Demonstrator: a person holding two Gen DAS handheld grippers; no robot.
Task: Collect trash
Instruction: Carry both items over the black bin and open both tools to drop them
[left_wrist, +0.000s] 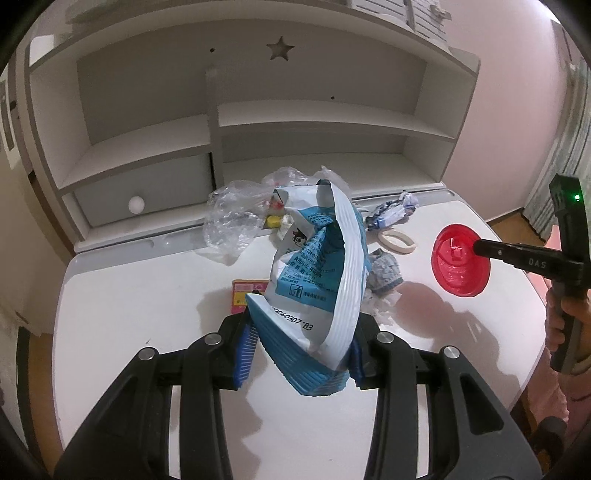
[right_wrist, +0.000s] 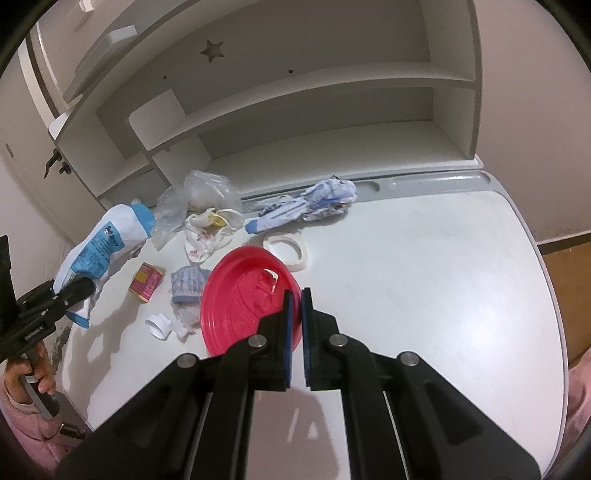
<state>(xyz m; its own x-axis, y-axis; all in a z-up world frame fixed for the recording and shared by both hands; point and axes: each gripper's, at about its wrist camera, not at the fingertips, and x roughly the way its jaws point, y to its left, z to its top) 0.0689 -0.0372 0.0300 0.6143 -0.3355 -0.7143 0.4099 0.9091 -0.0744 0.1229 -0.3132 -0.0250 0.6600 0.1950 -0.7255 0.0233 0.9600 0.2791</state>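
My left gripper (left_wrist: 301, 343) is shut on a blue and white snack bag (left_wrist: 317, 280) and holds it up above the white desk (left_wrist: 129, 314). The bag also shows at the left of the right wrist view (right_wrist: 99, 251). My right gripper (right_wrist: 295, 325) is shut on the rim of a red plastic lid (right_wrist: 243, 302) and holds it above the desk. The lid shows at the right of the left wrist view (left_wrist: 460, 260).
On the desk lie clear plastic wrap (left_wrist: 232, 218), a crumpled blue and white wrapper (right_wrist: 314, 205), a white tape ring (right_wrist: 286, 245), a small red and yellow box (right_wrist: 146, 282), a grey-blue wad (right_wrist: 186, 284) and white scraps (right_wrist: 159, 325). A white shelf unit (left_wrist: 258, 122) stands behind.
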